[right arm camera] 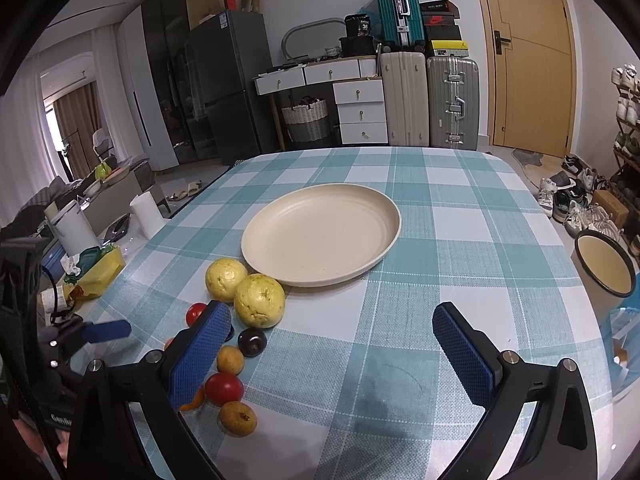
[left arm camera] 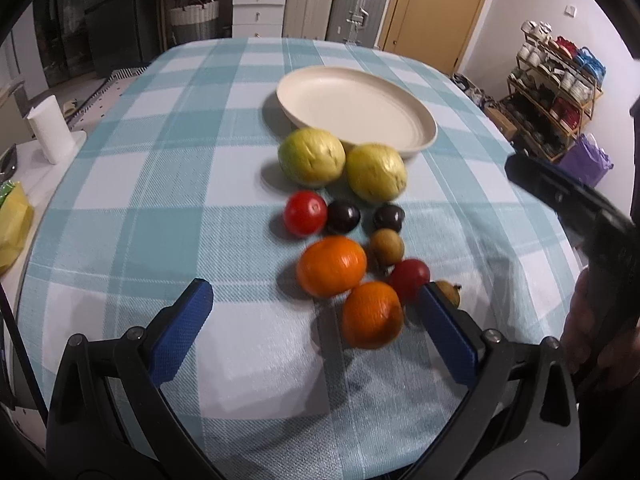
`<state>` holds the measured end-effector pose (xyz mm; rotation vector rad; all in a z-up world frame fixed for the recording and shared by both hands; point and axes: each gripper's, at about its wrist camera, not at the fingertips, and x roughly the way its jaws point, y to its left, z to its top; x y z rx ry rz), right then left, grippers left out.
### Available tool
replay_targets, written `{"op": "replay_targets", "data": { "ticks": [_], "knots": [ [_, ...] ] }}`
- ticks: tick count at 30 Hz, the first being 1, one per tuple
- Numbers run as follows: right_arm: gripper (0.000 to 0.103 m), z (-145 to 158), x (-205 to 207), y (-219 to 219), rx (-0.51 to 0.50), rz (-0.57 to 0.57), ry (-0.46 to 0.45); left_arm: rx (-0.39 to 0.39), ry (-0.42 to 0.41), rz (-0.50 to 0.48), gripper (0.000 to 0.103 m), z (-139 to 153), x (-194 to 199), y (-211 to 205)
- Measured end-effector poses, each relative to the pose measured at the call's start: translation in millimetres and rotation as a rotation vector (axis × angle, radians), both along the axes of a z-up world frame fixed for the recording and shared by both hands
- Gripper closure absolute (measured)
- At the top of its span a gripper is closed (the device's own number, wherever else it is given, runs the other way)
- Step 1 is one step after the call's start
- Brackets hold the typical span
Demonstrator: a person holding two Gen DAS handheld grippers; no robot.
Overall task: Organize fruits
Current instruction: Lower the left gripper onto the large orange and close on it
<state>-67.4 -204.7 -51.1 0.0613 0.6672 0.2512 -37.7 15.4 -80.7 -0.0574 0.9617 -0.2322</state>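
The cream plate (right arm camera: 320,236) sits bare on the checked tablecloth (left arm camera: 160,208), and every fruit lies on the cloth on the near side of it, so the sorting looks to be at its first pick. Two yellow-green guavas (left arm camera: 312,156) lie closest to the plate, one just touching its rim; nearer than those come a red tomato (left arm camera: 305,213) and two dark plums (left arm camera: 343,217), then two oranges (left arm camera: 331,266), small brown fruits and a second tomato. The left gripper (left arm camera: 316,300) hovers low over the near end of the cluster with its fingers wide, the nearest orange (left arm camera: 372,314) lying between them. The right gripper (right arm camera: 332,324) is also spread wide and holds nothing, off to the side of the fruit. The next move probably calls for lowering the left fingers around that orange without nudging the tomato beside it.
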Motion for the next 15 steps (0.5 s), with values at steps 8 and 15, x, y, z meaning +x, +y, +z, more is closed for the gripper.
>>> {"op": "replay_targets", "data": {
  "ticks": [8,15],
  "knots": [
    [0.0,-2,2,0,-0.001,0.001,0.007,-0.082,0.045,-0.042,0.017,-10,0,-1],
    [0.0,-4,3,-2,0.002,-0.001,0.014,-0.143,0.108,-0.095,0.051,-21,1,-5]
  ]
}}
